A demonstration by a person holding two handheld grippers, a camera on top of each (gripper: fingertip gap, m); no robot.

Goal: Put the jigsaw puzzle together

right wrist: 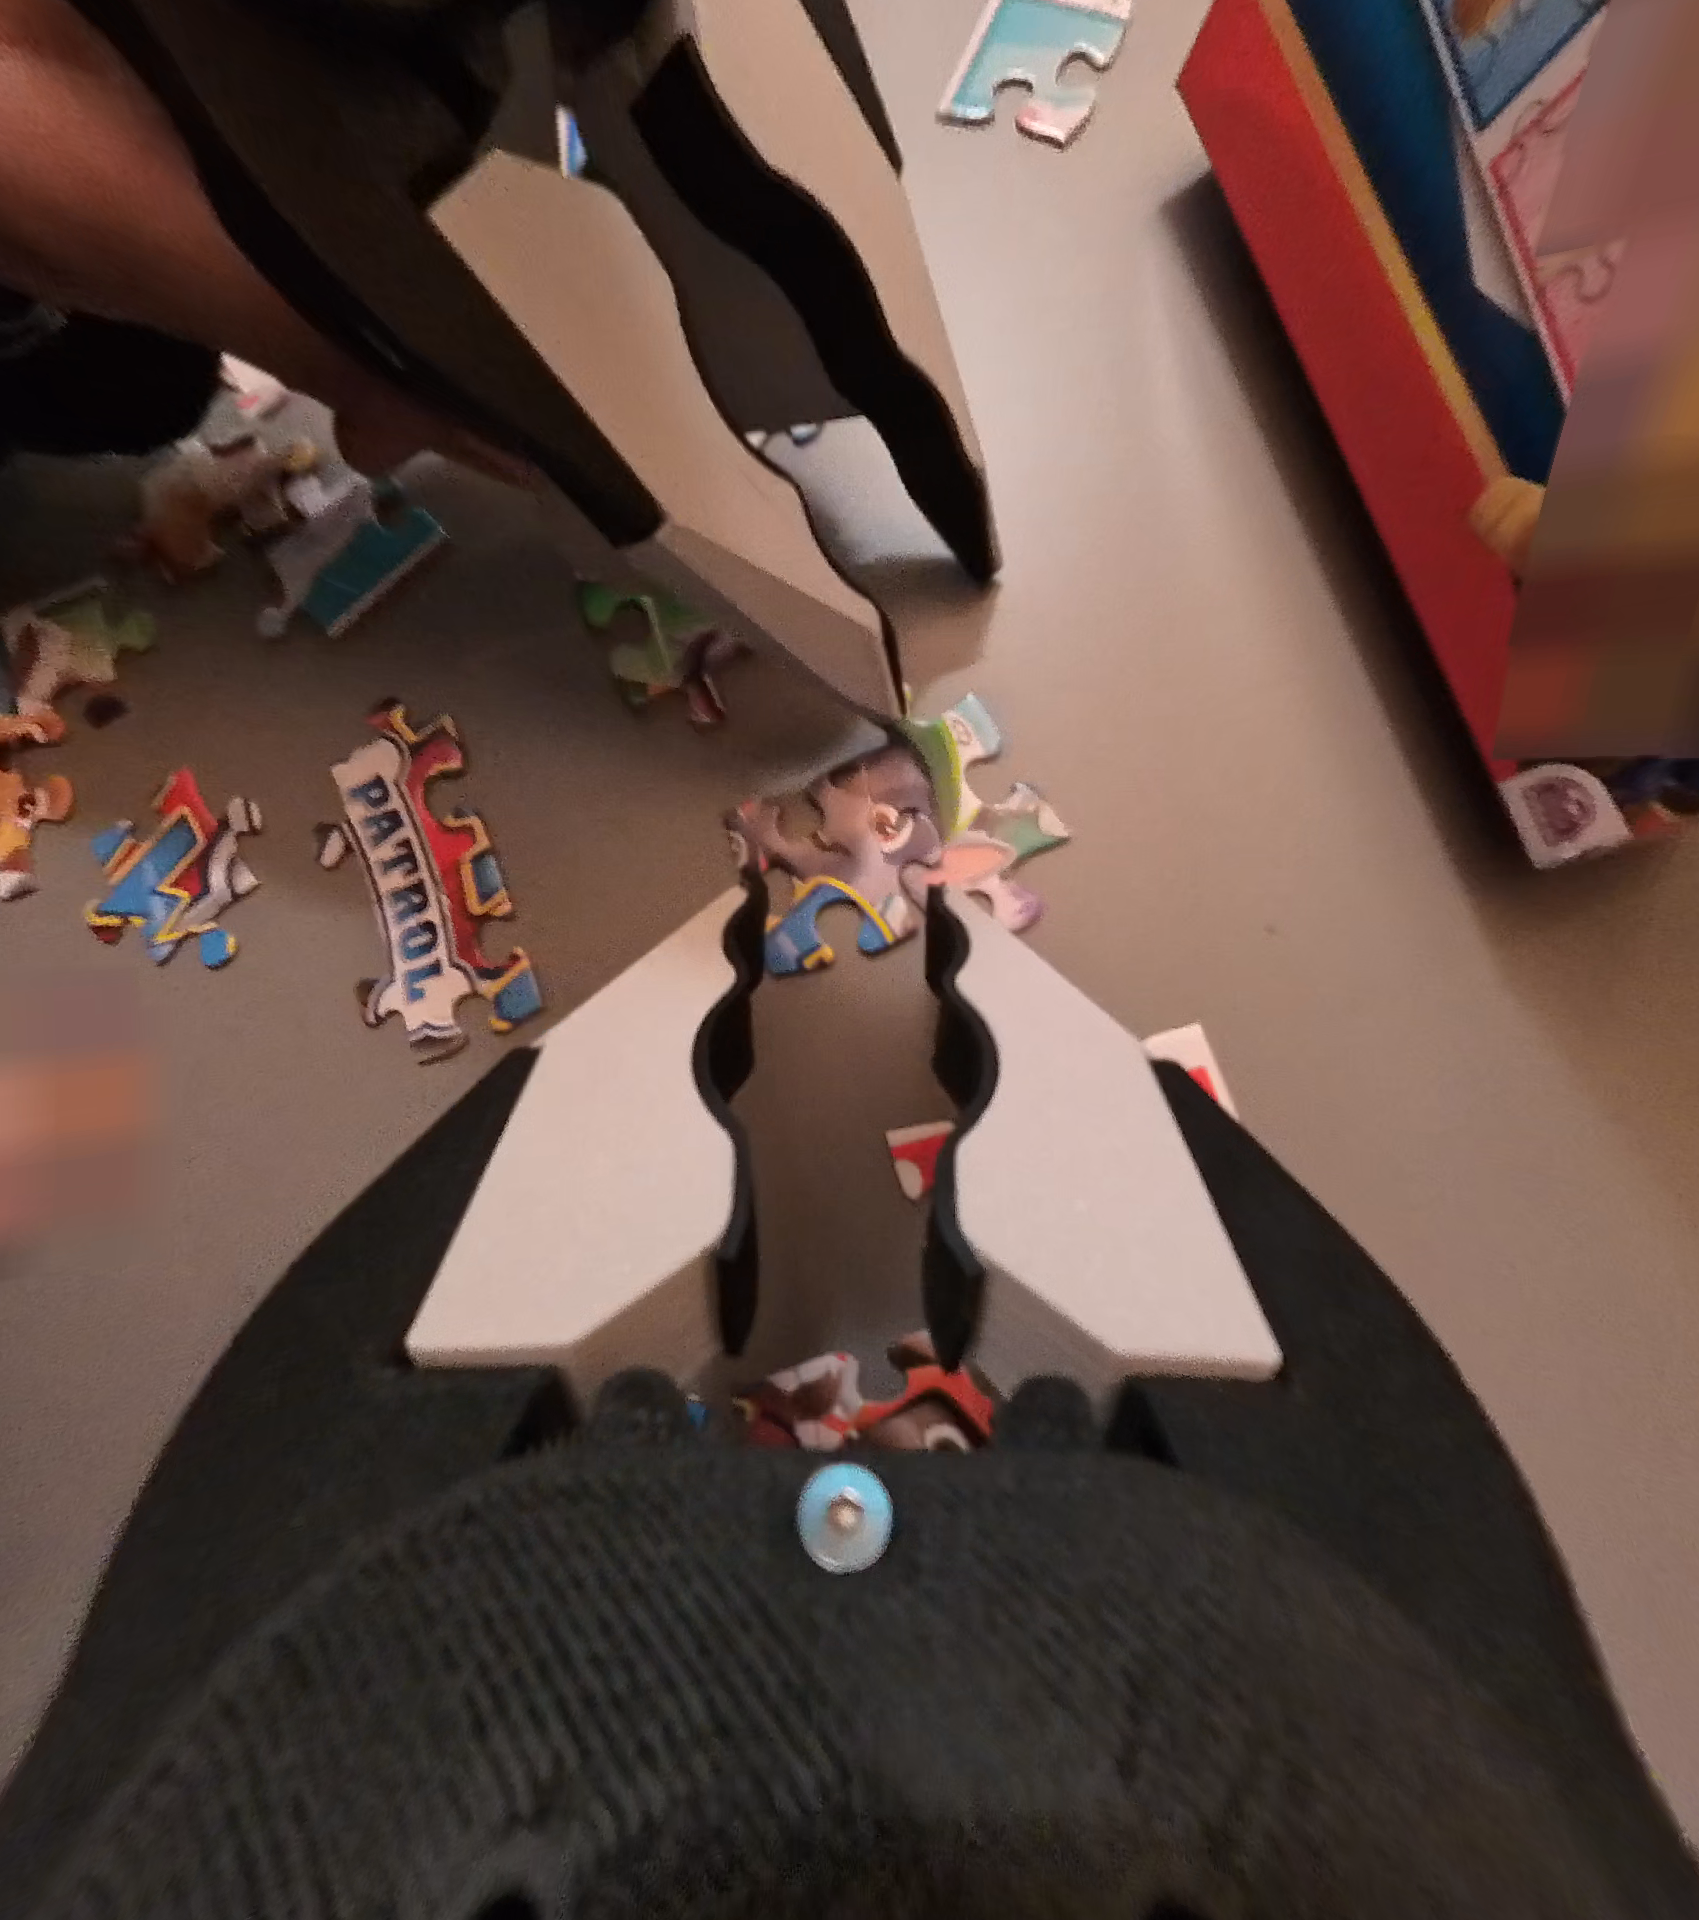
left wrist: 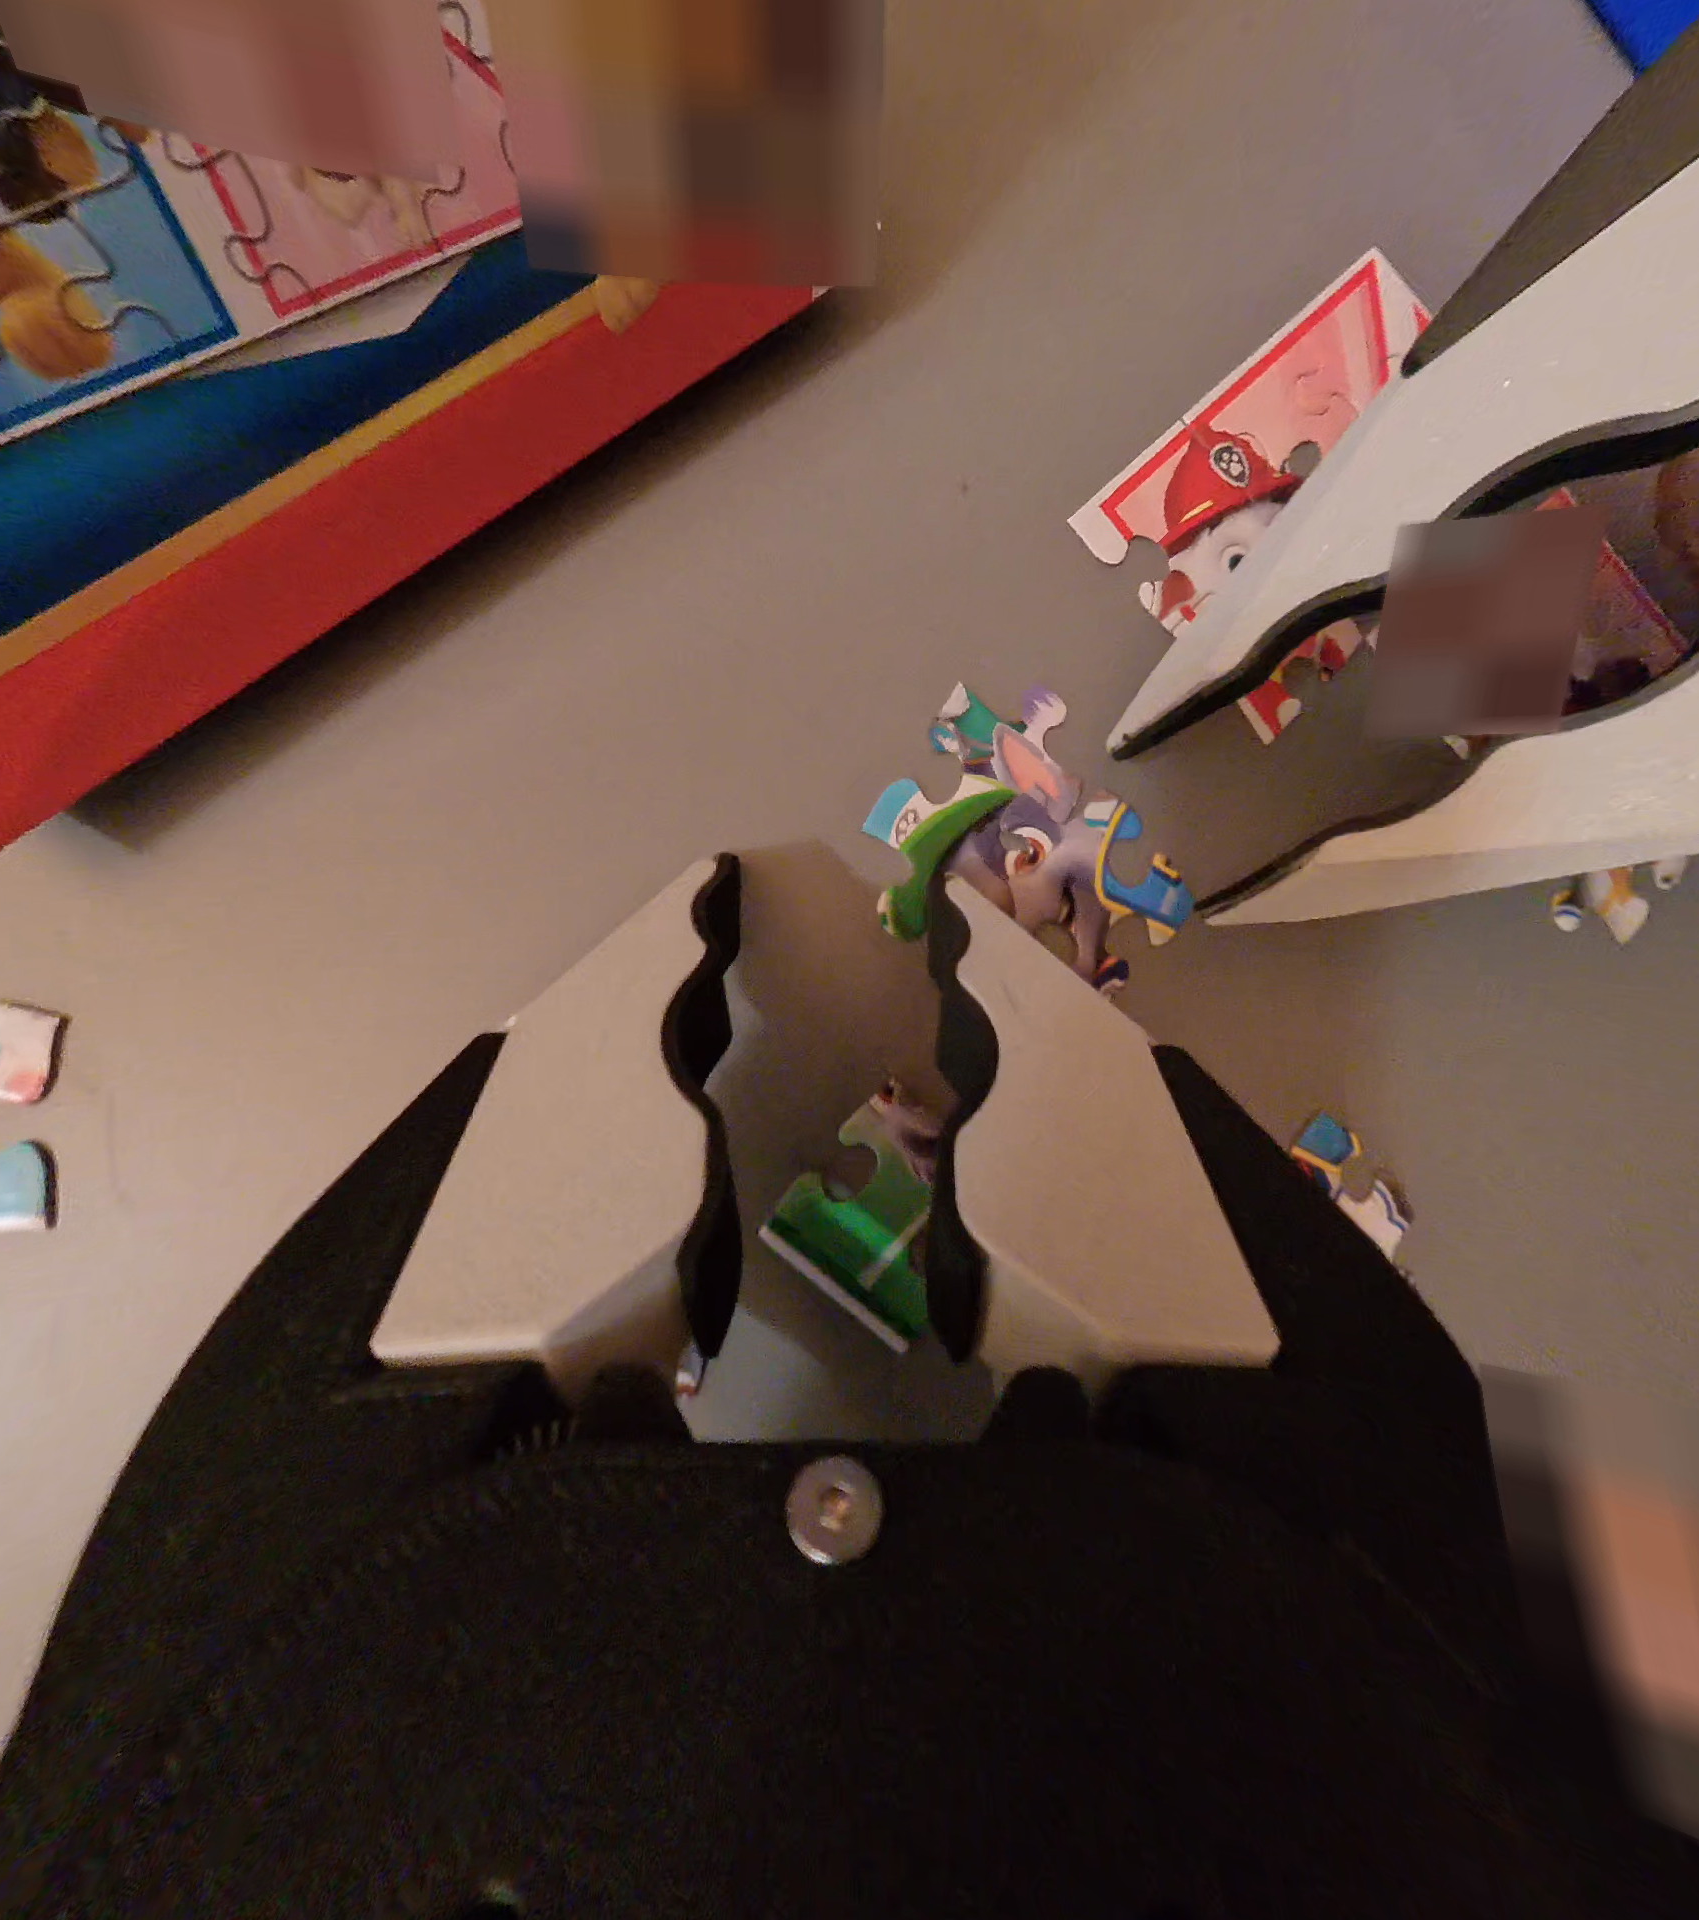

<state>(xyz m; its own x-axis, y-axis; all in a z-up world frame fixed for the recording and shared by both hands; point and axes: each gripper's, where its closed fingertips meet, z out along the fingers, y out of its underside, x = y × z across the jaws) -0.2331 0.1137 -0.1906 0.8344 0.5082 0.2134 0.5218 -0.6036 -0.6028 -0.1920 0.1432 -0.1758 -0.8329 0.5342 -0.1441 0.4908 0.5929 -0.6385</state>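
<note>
joined puzzle pieces (left wrist: 1027, 831) (grey pup), flat, multicoloured

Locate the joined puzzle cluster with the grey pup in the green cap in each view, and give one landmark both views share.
Left wrist view: the puzzle cluster lies right of centre, just past the left hand-held gripper, at its right fingertip.
Right wrist view: it lies at centre, just beyond the right hand-held gripper.
Shared landmark: the red and blue puzzle box.
</note>
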